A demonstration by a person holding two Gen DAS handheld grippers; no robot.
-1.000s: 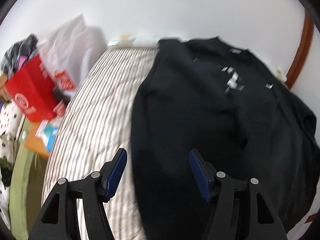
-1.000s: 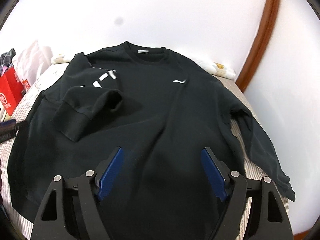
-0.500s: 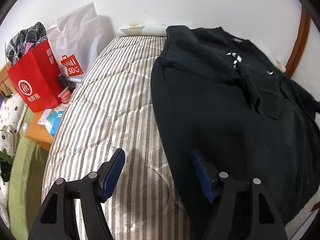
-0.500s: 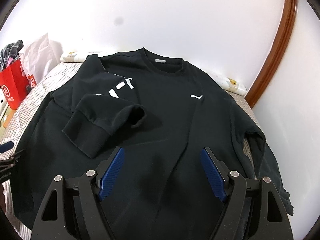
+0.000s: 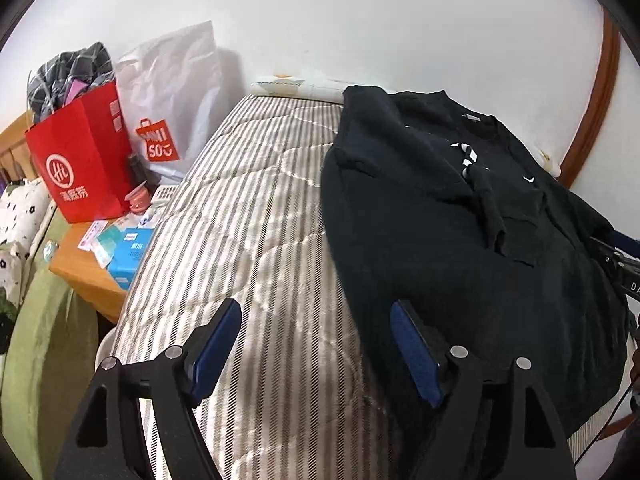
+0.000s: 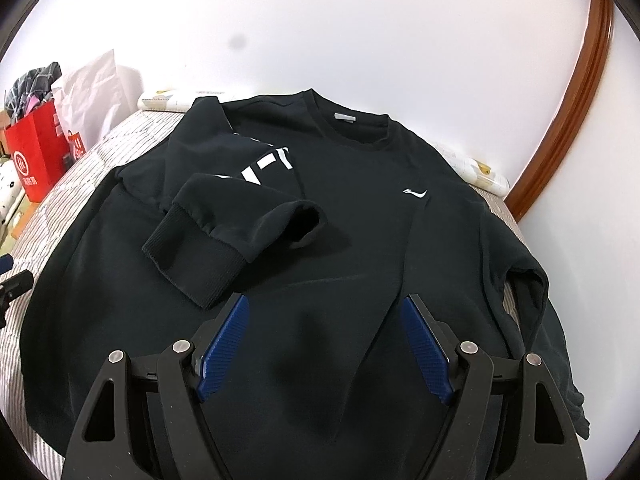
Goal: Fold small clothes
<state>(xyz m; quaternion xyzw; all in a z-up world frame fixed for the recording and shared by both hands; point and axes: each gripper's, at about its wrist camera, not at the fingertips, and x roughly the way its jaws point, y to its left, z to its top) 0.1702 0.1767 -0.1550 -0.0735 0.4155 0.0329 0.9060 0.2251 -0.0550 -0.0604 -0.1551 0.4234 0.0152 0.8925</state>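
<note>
A black sweatshirt (image 6: 360, 240) lies front up on the striped bed (image 5: 248, 208). Its left sleeve (image 6: 224, 232) is folded across the chest, cuff toward me. Its other sleeve (image 6: 524, 288) hangs off the bed's right side. It also shows in the left wrist view (image 5: 460, 220). My left gripper (image 5: 316, 344) is open and empty, over the mattress by the shirt's left hem edge. My right gripper (image 6: 324, 344) is open and empty, above the shirt's lower middle. The left gripper's tip shows at the far left of the right wrist view (image 6: 12, 280).
A red paper bag (image 5: 80, 160) and a white shopping bag (image 5: 172, 112) stand on a small wooden table (image 5: 88, 276) left of the bed, with boxes on it. A green cushion (image 5: 36, 352) lies lower left. A white wall and brown trim (image 6: 568, 100) stand behind.
My left gripper has moved left, off the shirt body to its left edge over the mattress. My right gripper has moved forward, closer to the folded sleeve. Both stay open.
</note>
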